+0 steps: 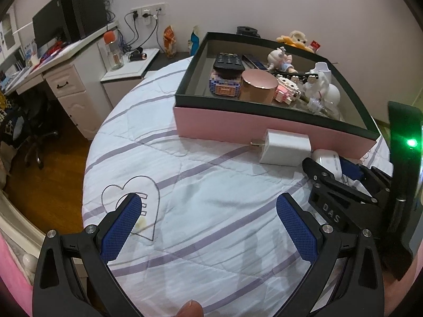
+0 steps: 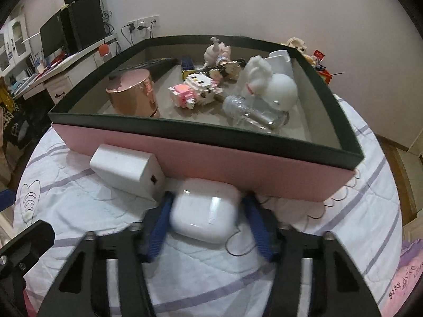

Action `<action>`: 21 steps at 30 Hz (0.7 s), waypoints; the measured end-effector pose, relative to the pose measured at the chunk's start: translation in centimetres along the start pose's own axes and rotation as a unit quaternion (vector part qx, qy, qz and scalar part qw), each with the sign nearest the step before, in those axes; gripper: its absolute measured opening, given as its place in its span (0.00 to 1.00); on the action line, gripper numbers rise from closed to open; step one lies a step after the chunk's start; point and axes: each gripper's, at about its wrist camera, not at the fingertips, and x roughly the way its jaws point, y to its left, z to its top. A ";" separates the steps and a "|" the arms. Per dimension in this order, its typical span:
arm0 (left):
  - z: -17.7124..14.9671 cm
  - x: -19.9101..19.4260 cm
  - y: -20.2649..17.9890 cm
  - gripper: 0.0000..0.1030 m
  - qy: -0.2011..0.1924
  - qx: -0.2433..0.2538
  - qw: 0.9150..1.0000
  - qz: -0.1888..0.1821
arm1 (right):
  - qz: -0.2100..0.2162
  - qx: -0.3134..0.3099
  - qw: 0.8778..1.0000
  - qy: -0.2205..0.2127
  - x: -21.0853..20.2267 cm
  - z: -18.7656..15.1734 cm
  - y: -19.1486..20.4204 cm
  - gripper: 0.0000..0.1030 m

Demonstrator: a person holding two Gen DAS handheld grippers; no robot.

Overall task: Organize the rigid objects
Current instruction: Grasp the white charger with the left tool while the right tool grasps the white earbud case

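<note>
A pink box with a dark rim (image 1: 238, 124) (image 2: 238, 158) stands on the striped bedspread and holds several items: a rose-gold tin (image 2: 132, 92), a remote (image 1: 228, 62), brick toys and figurines. A white charger (image 1: 286, 146) (image 2: 127, 169) lies against the box's front wall. My right gripper (image 2: 207, 207) has its blue pads on both sides of a white earbud case (image 2: 206, 214) (image 1: 326, 159) on the bed by the box; the fingers are blurred. My left gripper (image 1: 206, 208) is open and empty over the bedspread, left of the right gripper.
A white desk (image 1: 66, 79) with a monitor, speakers and a bottle stands at the left, with wooden floor below the bed's edge. Plush toys (image 1: 296, 38) sit behind the box. A pink cloth (image 2: 404, 285) lies at the right.
</note>
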 end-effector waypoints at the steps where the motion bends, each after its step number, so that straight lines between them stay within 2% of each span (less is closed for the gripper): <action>1: 0.1 0.1 -0.3 1.00 0.000 0.001 1.000 0.000 | 0.008 0.004 1.000 0.000 0.0 0.0 -0.3 0.47; 7: 0.7 0.5 -1.4 1.00 -0.007 0.011 1.000 -0.005 | 0.029 0.021 0.999 -0.003 -1.1 -0.6 -1.9 0.47; 21: 2.8 4.8 -5.2 1.00 0.000 0.016 0.999 -0.037 | 0.023 0.044 0.999 -0.003 -2.0 -1.7 -5.1 0.48</action>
